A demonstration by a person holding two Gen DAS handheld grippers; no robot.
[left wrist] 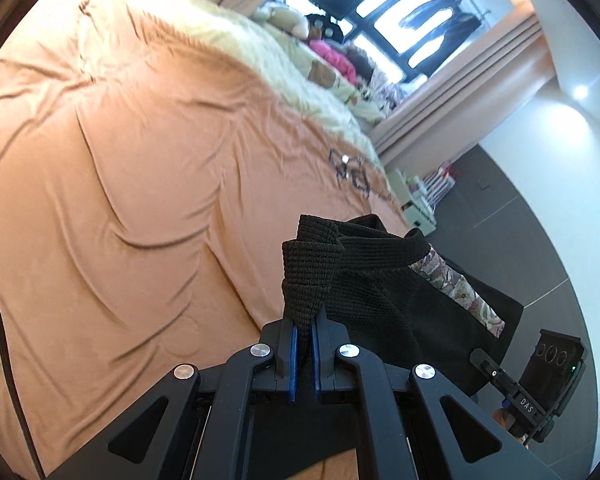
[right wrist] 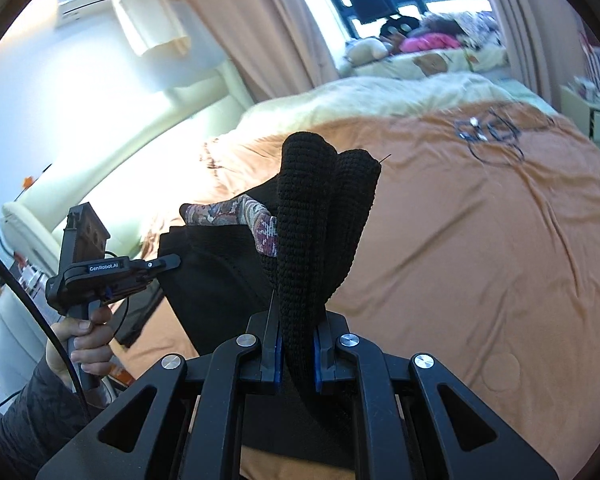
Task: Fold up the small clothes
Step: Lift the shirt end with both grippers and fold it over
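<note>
A small black knitted garment (left wrist: 380,280) with a patterned floral strip (left wrist: 460,292) hangs in the air above the orange bedspread (left wrist: 120,200). My left gripper (left wrist: 304,336) is shut on a ribbed corner of it. My right gripper (right wrist: 296,344) is shut on another ribbed edge (right wrist: 320,208), which bunches up between the blue pads. The garment stretches between the two grippers. The left gripper also shows in the right wrist view (right wrist: 168,262), held by a hand. The right gripper's body shows at the lower right of the left wrist view (left wrist: 520,396).
A tangled black cable (right wrist: 488,136) lies on the bedspread (right wrist: 480,260). A cream fluffy blanket (left wrist: 260,56) and soft toys (right wrist: 404,40) lie toward the window. A cream headboard (right wrist: 100,152) and a small white drawer unit (left wrist: 416,204) flank the bed. Grey floor (left wrist: 540,260) lies beside it.
</note>
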